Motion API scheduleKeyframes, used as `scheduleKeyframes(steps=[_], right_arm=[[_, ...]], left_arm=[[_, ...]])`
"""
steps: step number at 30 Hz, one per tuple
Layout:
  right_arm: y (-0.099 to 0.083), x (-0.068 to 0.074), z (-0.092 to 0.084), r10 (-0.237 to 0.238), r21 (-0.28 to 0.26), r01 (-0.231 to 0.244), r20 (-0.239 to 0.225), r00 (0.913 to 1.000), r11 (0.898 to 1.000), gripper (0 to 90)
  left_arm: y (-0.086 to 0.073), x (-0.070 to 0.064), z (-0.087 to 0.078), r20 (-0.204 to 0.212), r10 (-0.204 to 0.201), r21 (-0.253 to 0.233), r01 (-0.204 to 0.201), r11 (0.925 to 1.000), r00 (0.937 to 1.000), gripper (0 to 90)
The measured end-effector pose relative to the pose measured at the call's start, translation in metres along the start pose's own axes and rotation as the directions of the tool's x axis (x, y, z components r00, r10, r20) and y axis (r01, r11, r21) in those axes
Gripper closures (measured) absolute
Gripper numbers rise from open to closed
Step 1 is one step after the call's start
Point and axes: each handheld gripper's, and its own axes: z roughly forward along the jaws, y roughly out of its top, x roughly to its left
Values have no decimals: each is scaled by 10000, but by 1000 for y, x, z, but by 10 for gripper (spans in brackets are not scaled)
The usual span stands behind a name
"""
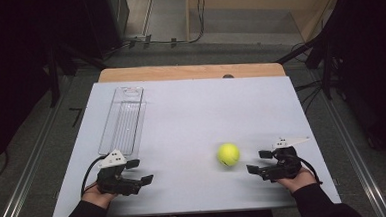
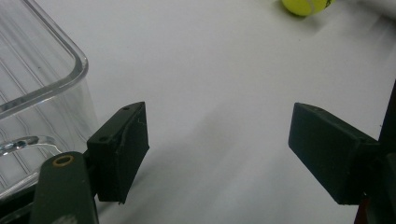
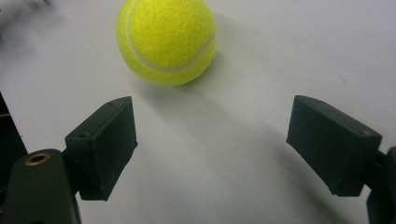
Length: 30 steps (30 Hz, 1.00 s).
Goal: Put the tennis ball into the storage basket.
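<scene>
Left gripper [image 2: 218, 149] sits low over the white table [image 2: 210, 70], its two black jaws spread wide with nothing but bare tabletop between them. At nine to ten o'clock stands the clear plastic tray [image 2: 42, 79], its rounded corner just beside the left jaw. Up at one o'clock, well apart, the yellow tennis ball [image 2: 306, 5] peeks in at the top edge.

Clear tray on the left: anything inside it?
The clear tray looks empty; the white table shows through its ribbed floor. The tennis ball lies outside, near the right gripper.
</scene>
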Motion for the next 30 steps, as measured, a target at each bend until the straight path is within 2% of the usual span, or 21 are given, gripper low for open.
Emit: scheduleKeyframes(steps=[5, 12, 16, 28, 30], right_arm=[[0, 0, -1, 181, -25, -181, -38, 9998, 9998, 140], [-1, 0, -2, 169, -60, -169, -51, 9998, 9998, 140], [1, 3, 2, -4, 54, 4, -109, 9999, 10000, 140], [1, 2, 2, 99, 41, -99, -23, 9999, 9999, 140], [1, 2, 3, 56, 0, -56, -14, 10000, 10000, 140]], left_arm=[[2, 1, 1, -18, -61, -115, 61, 9999, 10000, 208], [1, 0, 3, 68, 51, 40, -51, 10000, 10000, 208], [0, 0, 2, 129, 109, 19, -109, 9999, 9999, 208], [3, 2, 6, 204, 98, -6, -98, 10000, 9997, 208], [3, 2, 6, 203, 199, 28, -200, 9998, 9996, 208]])
